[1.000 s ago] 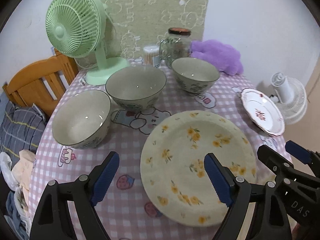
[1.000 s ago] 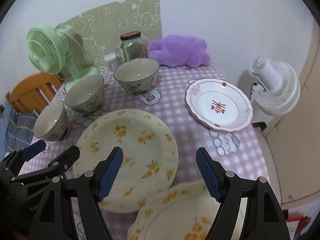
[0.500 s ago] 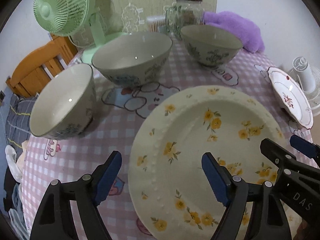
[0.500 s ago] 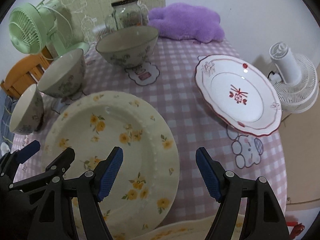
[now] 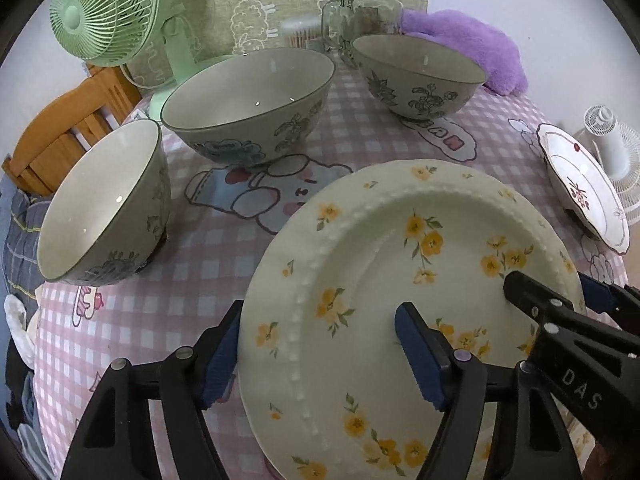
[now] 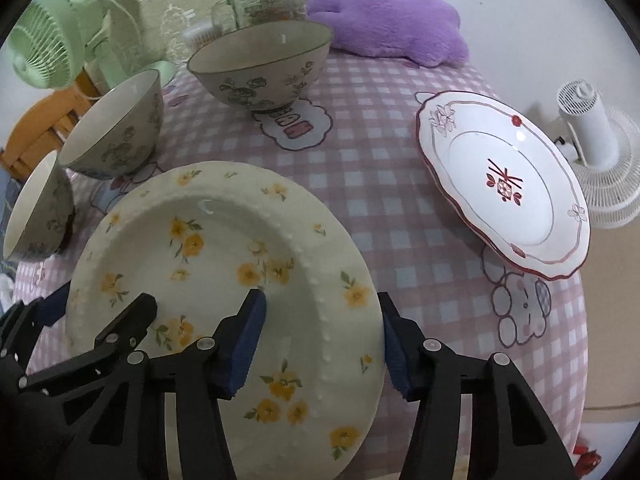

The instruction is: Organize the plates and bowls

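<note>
It was a home, a lived-in dining corner set against a plain white wall. The surface (image 6: 360,168) wore a pink checked cloth with cartoon animals, and household crockery stood on it: floral bowls (image 5: 248,108) and a yellow-flowered plate (image 5: 400,280). A mint desk fan (image 5: 100,12), a glass jar (image 5: 368,12) and a purple plush toy (image 6: 388,20) sat at the back. A wooden chair (image 5: 68,136) with bedding or clothes heaped beside it stood alongside.

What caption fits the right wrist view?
Right tool, closing, straddles the rim of the yellow-flowered plate, left tool at its opposite edge; three bowls behind.
</note>
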The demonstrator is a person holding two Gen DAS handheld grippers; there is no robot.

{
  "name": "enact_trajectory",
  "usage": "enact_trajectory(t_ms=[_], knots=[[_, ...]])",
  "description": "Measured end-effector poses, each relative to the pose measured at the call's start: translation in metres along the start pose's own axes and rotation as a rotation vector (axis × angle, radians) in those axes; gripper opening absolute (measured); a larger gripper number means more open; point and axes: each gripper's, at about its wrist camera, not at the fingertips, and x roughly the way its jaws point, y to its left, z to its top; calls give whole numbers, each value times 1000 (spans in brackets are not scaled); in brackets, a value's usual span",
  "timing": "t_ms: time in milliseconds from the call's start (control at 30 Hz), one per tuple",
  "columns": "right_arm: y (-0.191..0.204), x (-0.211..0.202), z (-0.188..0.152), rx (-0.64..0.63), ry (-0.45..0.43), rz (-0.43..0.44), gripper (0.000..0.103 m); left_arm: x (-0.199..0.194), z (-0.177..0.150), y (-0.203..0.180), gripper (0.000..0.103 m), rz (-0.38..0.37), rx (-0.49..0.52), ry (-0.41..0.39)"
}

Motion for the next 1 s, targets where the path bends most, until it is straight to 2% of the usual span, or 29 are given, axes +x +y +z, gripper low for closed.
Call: enact_trajectory(t_ms=[367, 533, 667, 1000], knots=[[23, 4, 7, -50, 8, 23, 58, 2, 6, 28, 74, 30, -33, 12], [27, 6, 8, -70, 28, 31, 61, 1, 4, 28, 74, 28, -33, 16], [33, 3, 4, -119, 13, 5, 61, 1, 3, 31, 74, 19, -40, 33], [41, -5, 5, -120, 27, -42, 61, -7, 0, 36, 71, 19, -58, 53]])
